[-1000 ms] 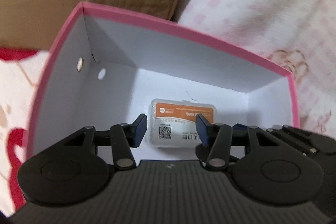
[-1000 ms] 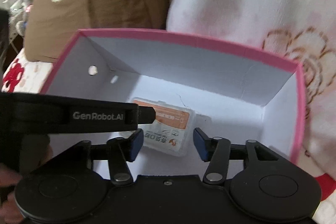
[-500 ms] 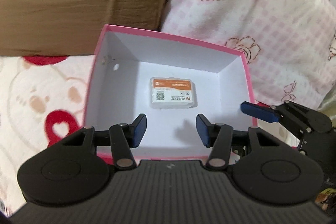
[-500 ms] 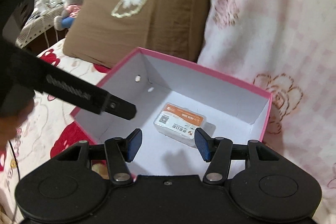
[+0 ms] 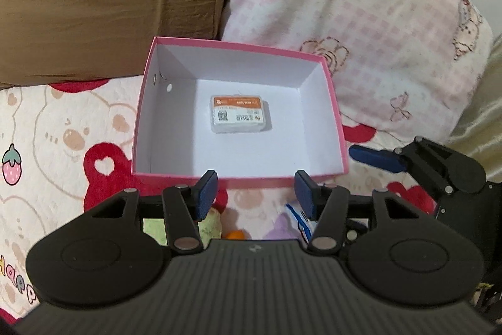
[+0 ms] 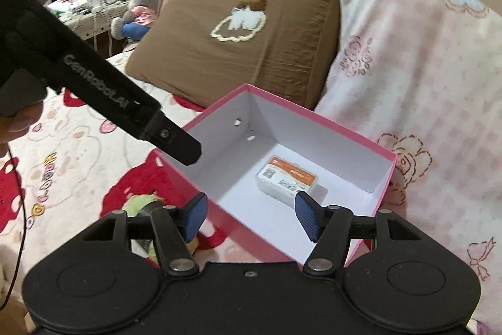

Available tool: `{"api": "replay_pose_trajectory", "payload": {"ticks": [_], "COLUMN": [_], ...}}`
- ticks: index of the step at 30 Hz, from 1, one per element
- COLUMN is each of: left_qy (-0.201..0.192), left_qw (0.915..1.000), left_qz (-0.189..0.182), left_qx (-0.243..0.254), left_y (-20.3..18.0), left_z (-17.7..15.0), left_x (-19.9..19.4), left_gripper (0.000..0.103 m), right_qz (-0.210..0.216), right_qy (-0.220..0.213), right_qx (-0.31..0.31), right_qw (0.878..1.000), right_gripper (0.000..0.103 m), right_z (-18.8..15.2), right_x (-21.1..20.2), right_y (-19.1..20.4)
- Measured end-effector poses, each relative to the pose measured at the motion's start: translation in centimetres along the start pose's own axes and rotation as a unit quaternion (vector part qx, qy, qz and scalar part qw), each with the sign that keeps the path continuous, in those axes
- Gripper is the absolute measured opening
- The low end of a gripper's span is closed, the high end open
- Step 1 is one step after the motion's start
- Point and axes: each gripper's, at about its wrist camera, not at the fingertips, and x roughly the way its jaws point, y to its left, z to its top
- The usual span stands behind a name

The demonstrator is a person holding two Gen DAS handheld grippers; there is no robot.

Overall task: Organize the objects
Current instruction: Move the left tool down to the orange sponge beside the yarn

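White raised lettering reading "GenRobot.AI" runs along the side of the black plastic arm of the left gripper (image 6: 103, 87), which crosses the upper left of the right wrist view. The cream bedsheet with red hearts and cartoon bears (image 5: 62, 127) carries colourful letters at its lower left edge in the left wrist view, where "Happ" can be made out before the frame cuts it off. The small clear plastic case with an orange and white label (image 5: 240, 114), lying inside the pink cardboard box with a white interior (image 5: 238, 46), shows a square QR code and lines of print too small to read.
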Motion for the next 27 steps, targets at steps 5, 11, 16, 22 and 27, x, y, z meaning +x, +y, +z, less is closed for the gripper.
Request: {"api": "replay_pose_trajectory", "payload": {"ticks": [5,11,16,22,27], "left_qy": [0.006,0.008,0.002,0.001,0.001], "left_qw": [0.9999,0.9998,0.9997,0.9995,0.999], "left_qz": [0.002,-0.011,-0.02,-0.027,-0.039], "left_qx": [0.011,0.013,0.017,0.015,-0.021], "left_y": [0.1,0.5,0.5,0.3,1.3], "left_z": [-1.2,-2.4,-3.4,-5.1,-7.1], "left_x": [-1.9,-3.9,-5.3,-5.6,-4.7], "left_gripper": [0.058,0.063,0.071,0.082,0.089], "right_qz": [0.013,0.022,0.018,0.024,0.045], "right_qy": [-0.002,0.005,0.019,0.03,0.03], "right_qx": [-0.016,-0.034,-0.024,-0.03,-0.05], "right_qw": [1.0,0.999,0.999,0.999,0.997], "right_gripper": [0.08,0.081,0.081,0.081,0.081], "right_z": [0.1,0.0,-0.1,-0.9,-1.9], "right_x": [-2.1,-3.9,-4.9,-5.6,-5.8], "right_y": [1.6,3.3,3.8,4.6,6.2]}}
